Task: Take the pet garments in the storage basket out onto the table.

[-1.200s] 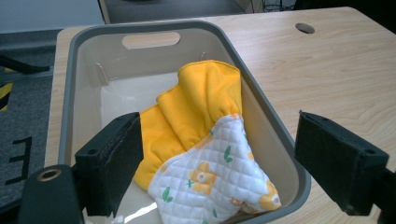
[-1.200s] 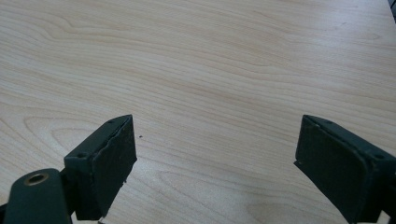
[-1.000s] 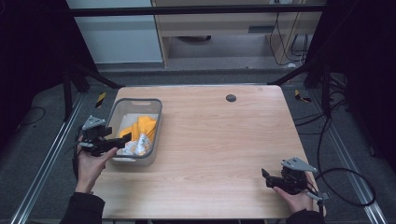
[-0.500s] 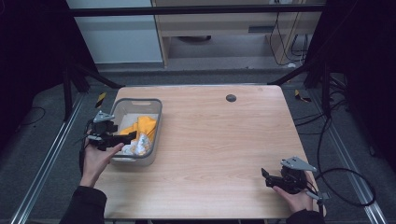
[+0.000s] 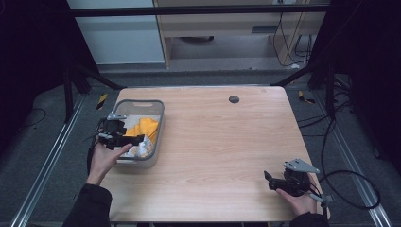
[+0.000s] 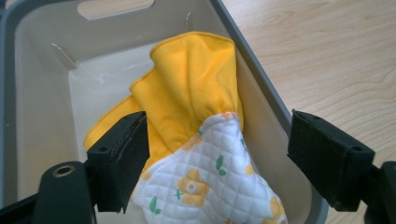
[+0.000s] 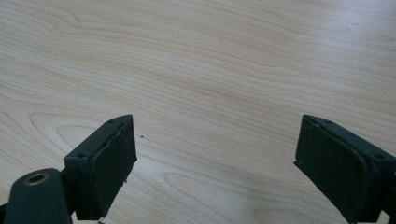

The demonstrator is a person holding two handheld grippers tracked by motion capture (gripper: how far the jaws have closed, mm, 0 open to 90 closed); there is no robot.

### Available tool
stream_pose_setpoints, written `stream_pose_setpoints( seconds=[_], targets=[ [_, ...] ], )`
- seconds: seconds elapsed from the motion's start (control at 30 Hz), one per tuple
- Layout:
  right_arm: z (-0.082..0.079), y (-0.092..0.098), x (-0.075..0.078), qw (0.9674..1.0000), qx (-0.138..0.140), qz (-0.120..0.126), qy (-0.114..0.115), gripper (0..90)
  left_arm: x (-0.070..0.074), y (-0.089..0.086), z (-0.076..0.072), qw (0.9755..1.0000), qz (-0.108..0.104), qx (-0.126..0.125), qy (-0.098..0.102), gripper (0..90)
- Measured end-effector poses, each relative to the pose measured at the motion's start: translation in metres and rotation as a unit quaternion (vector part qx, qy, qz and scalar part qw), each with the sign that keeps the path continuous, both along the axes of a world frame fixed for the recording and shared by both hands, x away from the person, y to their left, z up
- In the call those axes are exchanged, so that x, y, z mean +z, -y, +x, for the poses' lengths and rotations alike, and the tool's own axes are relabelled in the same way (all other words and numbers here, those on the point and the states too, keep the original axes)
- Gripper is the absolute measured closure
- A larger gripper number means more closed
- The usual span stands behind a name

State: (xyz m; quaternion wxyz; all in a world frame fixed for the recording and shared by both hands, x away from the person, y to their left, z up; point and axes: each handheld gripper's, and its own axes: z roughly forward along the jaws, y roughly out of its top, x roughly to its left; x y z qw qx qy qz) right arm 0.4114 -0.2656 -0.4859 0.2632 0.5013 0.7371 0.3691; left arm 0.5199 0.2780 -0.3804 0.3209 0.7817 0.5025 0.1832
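Left gripper view: left hand-held gripper, jaws wide and just closing slightly, straddles the oven mitt in the grey bin; right hand-held gripper gapes empty over the worktop.

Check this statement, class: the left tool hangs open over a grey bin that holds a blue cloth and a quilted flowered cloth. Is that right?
Not quite. The plain cloth is yellow, not blue; the left gripper view shows it clearly. The rest stands: the left tool, jaws open and just closing slightly, hangs over the grey bin, with the quilted flowered cloth between its jaws, not pressed.
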Motion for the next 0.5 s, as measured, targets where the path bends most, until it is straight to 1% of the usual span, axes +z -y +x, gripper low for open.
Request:
stream_pose_setpoints(
  seconds=[0.17,0.33,0.37,0.5],
  targets=[
    [0.000,0.000,0.000,1.0000,-0.001,0.001,-0.002,12.2,-0.003,0.004,0.004,0.9999,0.004,-0.002,-0.009,20.9],
    [0.000,0.000,0.000,1.0000,-0.001,-0.001,-0.002,12.2,-0.007,0.009,0.006,0.9997,0.015,-0.004,-0.017,21.9],
    [0.000,0.000,0.000,1.0000,0.000,0.001,-0.003,12.2,-0.009,0.011,0.007,0.9996,0.017,-0.005,-0.023,23.1],
    [0.000,0.000,0.000,1.0000,0.000,0.000,-0.002,12.2,-0.013,0.014,0.009,0.9994,0.018,-0.007,-0.029,24.6]
  ],
)
